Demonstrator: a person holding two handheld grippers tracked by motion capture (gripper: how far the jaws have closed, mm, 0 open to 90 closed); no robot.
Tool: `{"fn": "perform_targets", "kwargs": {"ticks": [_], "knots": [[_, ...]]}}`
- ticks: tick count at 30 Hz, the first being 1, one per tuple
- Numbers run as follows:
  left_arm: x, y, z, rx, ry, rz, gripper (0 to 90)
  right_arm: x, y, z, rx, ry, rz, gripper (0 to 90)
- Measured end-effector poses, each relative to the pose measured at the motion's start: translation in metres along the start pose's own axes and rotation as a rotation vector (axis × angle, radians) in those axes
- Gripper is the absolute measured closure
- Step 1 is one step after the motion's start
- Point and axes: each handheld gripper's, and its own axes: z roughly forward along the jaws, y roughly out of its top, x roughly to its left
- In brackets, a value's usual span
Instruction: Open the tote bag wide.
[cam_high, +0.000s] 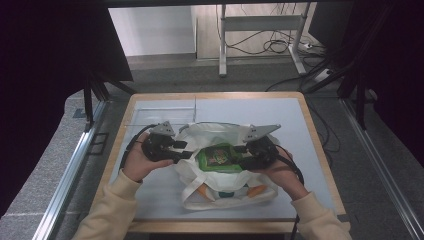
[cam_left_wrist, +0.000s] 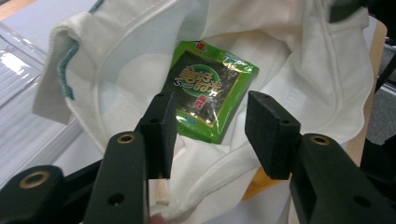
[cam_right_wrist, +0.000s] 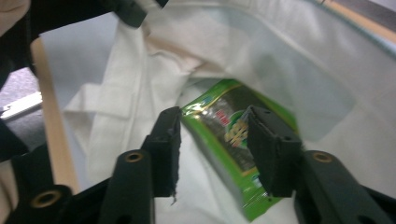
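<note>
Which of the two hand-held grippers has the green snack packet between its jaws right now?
The right hand-held gripper: its jaws straddle the green snack packet inside the white cloth bag. The left hand-held gripper sits at the bag's rim, packet beyond its jaws.

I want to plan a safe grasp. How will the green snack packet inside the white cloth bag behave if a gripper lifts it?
The green snack packet looks flat and thin, so it is probably light and may bend when lifted by one edge. Its glossy film reflects light, so it could slip between the pads. The white cloth bag under it is soft and creased, so pushing may drag the cloth along.

Green packet's (cam_right_wrist: 233, 140) near corner perhaps behind the right gripper (cam_right_wrist: 212, 154).
</note>
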Motion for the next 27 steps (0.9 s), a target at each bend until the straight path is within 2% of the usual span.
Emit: {"fn": "perform_targets", "kwargs": {"ticks": [4,9,17,19,23,27], "knots": [[-0.002,0.004,0.005,-0.002,-0.022,-0.003,58.9,-0.006,0.016,0.007,0.011,-0.012,-0.005,74.9],[-0.01,0.006,0.013,0.036,-0.01,0.037,68.7,-0.015,0.035,0.023,0.036,-0.007,-0.006,86.7],[-0.01,0.003,0.015,0.062,-0.023,0.044,82.6,-0.017,0.058,0.062,0.127,0.001,-0.034,89.1],[-0.011,0.002,0.016,0.07,-0.026,0.041,83.6,-0.019,0.06,0.07,0.136,0.004,-0.033,89.1],[-0.012,0.002,0.016,0.083,-0.029,0.059,84.6,-0.019,0.061,0.083,0.16,0.015,-0.035,89.1],[-0.013,0.001,0.019,0.095,-0.035,0.051,84.9,-0.02,0.06,0.095,0.189,0.019,-0.045,89.2]]}}
